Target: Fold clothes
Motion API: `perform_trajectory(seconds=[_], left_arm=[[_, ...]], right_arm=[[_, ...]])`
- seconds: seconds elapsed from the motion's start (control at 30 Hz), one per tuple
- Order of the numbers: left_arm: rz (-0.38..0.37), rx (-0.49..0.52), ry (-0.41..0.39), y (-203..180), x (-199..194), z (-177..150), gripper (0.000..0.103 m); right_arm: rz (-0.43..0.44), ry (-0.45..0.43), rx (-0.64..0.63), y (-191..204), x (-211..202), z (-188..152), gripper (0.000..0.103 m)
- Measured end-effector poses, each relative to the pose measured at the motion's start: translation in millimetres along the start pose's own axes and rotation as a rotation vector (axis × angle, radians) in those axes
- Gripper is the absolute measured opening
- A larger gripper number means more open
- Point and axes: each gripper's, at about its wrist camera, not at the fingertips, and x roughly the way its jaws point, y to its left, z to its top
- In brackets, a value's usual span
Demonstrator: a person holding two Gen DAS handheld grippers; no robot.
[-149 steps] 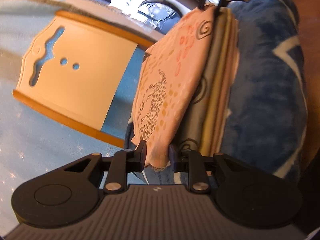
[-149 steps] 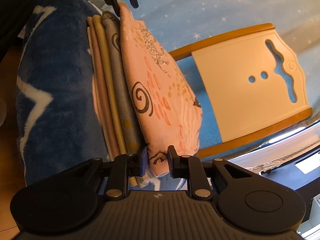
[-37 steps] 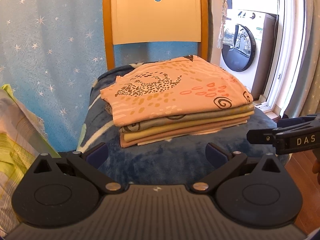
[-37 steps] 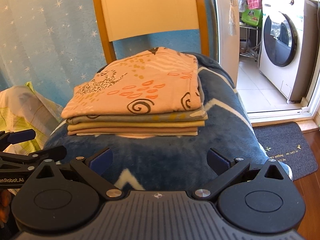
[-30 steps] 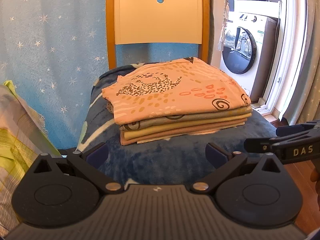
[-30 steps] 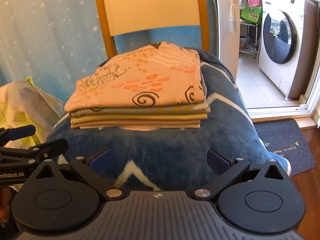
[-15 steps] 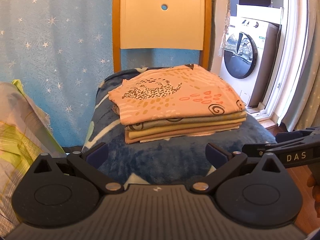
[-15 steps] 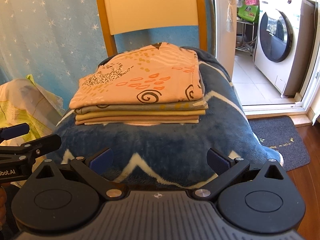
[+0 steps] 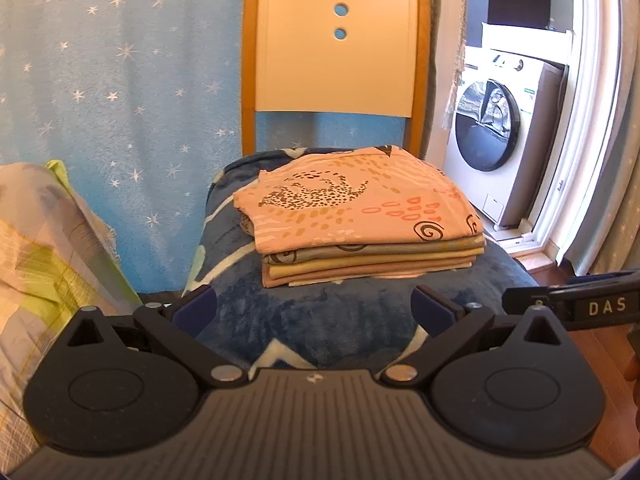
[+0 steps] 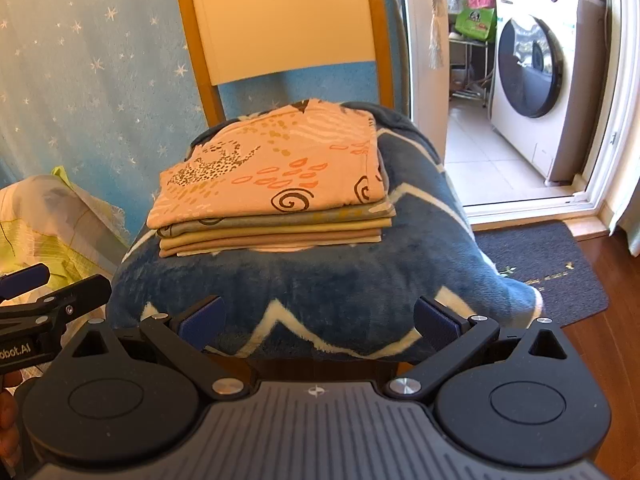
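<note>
A folded stack of clothes point(image 9: 360, 232) sits square on a blue blanket point(image 10: 304, 280) draped over the seat of a chair point(image 9: 336, 52). The top piece is peach with a spotted print and black spirals; under it lie a grey layer, a mustard one and a tan one, edges roughly lined up. In front of the stack, both pairs of tongs hang clear of the cloth: the left tongs point(image 9: 314, 308) are spread wide with nothing between them, and so are the right tongs point(image 10: 318, 318). Left of the chair lies a crumpled yellow-green checked fabric point(image 9: 36, 256). Behind the chair hangs a blue starred curtain point(image 9: 120, 80); to its right, through a doorway, stands a washing machine point(image 10: 528, 92), with a dark mat point(image 10: 548, 264) on the floor.
</note>
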Motion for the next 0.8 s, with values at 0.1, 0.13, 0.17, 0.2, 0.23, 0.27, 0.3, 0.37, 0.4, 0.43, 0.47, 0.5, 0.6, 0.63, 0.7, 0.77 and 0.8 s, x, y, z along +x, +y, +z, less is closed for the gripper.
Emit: perform_trajectory(seconds=[0.1,0.13,0.17,0.2,0.23,0.27,0.3,0.37,0.4,0.43,0.47,0.5,0.6,0.63,0.7,0.77,0.8], left_arm=[[-0.017,-0.005,0.007,1.3,-2.4,-0.4,0.102],[-0.022,-0.007,0.009,1.7,-3.2,-0.5,0.102],[-0.035,-0.010,0.016,3.0,-2.8,-0.7,0.102],[-0.042,-0.005,0.022,3.4,-3.1,-1.9,0.102],[-0.041,0.010,0.022,2.6,-3.4,-2.9,0.102],[-0.036,0.028,0.018,1.5,-4.1,-3.8,0.102],[-0.031,0.046,0.013,0.4,-5.0,-4.6,0.102],[-0.030,0.055,0.005,-0.6,-6.9,-5.2,0.102],[-0.030,0.059,0.002,-1.0,-7.9,-5.5,0.102],[-0.030,0.062,-0.002,-1.4,-8.8,-5.8,0.102],[-0.030,0.065,-0.005,-1.8,-9.8,-6.0,0.102],[-0.030,0.069,-0.009,-2.3,-10.8,-6.3,0.102],[-0.042,0.062,0.003,-2.0,-10.8,-6.9,0.102],[-0.037,0.065,0.000,-2.6,-11.4,-7.4,0.102],[-0.023,0.072,0.000,-4.5,-12.3,-7.8,0.102],[-0.010,0.071,-0.001,-6.0,-13.4,-8.0,0.102],[-0.004,0.070,-0.002,-6.8,-14.0,-8.1,0.102]], right_arm=[[-0.021,-0.011,-0.031,5.8,-7.0,-1.3,0.103],[-0.028,-0.014,-0.039,7.4,-9.0,-1.5,0.103],[-0.034,-0.017,-0.044,8.3,-10.4,-1.2,0.103],[-0.041,-0.019,-0.049,9.1,-11.9,-1.0,0.103],[-0.047,-0.022,-0.054,10.0,-13.3,-0.7,0.103],[-0.053,-0.024,-0.059,11.2,-14.7,-0.7,0.103],[-0.058,-0.026,-0.067,12.8,-15.8,-0.8,0.103],[-0.068,-0.027,-0.082,15.1,-16.8,-0.9,0.103],[-0.070,-0.025,-0.085,15.8,-17.4,-1.5,0.103],[-0.071,-0.022,-0.086,16.2,-17.9,-2.2,0.103],[-0.072,-0.019,-0.087,16.7,-18.1,-2.9,0.103],[-0.073,-0.014,-0.089,17.0,-18.0,-3.6,0.103],[-0.076,-0.007,-0.094,18.1,-18.4,-5.3,0.103],[-0.078,-0.008,-0.096,18.5,-18.8,-5.7,0.103],[-0.082,-0.013,-0.101,19.5,-20.6,-6.0,0.103],[-0.080,-0.019,-0.111,20.6,-22.2,-5.8,0.103],[-0.079,-0.021,-0.114,21.1,-23.1,-5.7,0.103]])
